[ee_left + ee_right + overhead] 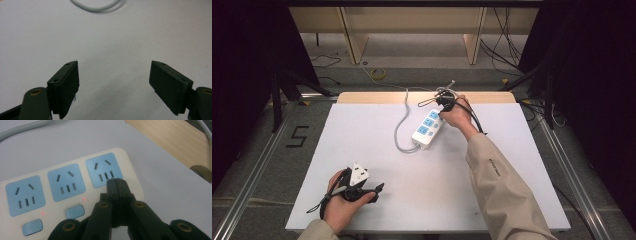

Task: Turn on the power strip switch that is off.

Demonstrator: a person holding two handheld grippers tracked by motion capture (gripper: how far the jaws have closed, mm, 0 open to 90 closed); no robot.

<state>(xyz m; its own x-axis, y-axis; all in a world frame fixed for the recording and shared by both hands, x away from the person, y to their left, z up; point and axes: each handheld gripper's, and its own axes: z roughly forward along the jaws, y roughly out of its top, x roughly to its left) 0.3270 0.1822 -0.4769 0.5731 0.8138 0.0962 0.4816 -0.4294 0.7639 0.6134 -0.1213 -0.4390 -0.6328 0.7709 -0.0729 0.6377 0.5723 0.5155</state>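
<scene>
Looking down from the high view, the right gripper (445, 101) is reaching to the far end of a white power strip (428, 129) lying on the table (362, 130), its grey cord (401, 125) looping away behind it; the left gripper (362, 187) is resting near the front edge, well apart.

Along the left gripper view, the jaws are standing wide with nothing between them, bare tabletop ahead and a bend of cord (96, 7) far beyond.

In the right gripper view, the jaws are pressed together, holding nothing, their tips hovering over or touching the end socket (103, 168) of the strip; I cannot tell which. Two switch buttons (75, 211) are sitting just beside them. The strip looks rigid, light and smooth, likely to slide when pushed; gripping across its narrow sides would be safest.
</scene>
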